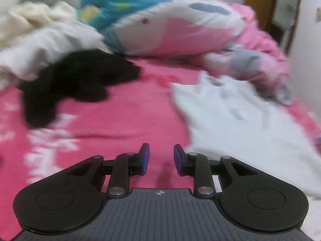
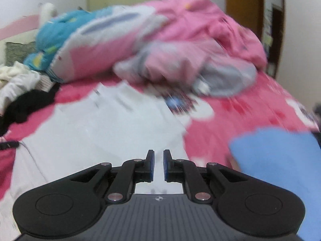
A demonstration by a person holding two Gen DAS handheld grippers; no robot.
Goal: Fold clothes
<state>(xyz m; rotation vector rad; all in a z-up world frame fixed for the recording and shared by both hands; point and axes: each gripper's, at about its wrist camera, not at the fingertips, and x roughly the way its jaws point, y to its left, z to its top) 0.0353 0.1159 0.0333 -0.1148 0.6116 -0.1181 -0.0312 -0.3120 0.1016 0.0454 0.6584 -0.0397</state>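
Note:
A white garment [image 1: 240,124] lies spread on the pink bed sheet [image 1: 124,116]; it also shows in the right wrist view [image 2: 104,128]. My left gripper [image 1: 161,159] is open and empty, over bare sheet just left of the garment's edge. My right gripper [image 2: 158,165] is over the white garment's near part, its jaws a narrow gap apart with nothing between them. A black garment [image 1: 76,80] lies to the left; it also shows in the right wrist view [image 2: 28,104]. Both views are blurred by motion.
A pile of white and cream clothes [image 1: 36,36] lies at back left. A pink, white and blue quilt [image 1: 170,28] is bunched across the back of the bed. A blue cloth [image 2: 280,164] lies at the right. A wooden door [image 1: 280,16] stands behind.

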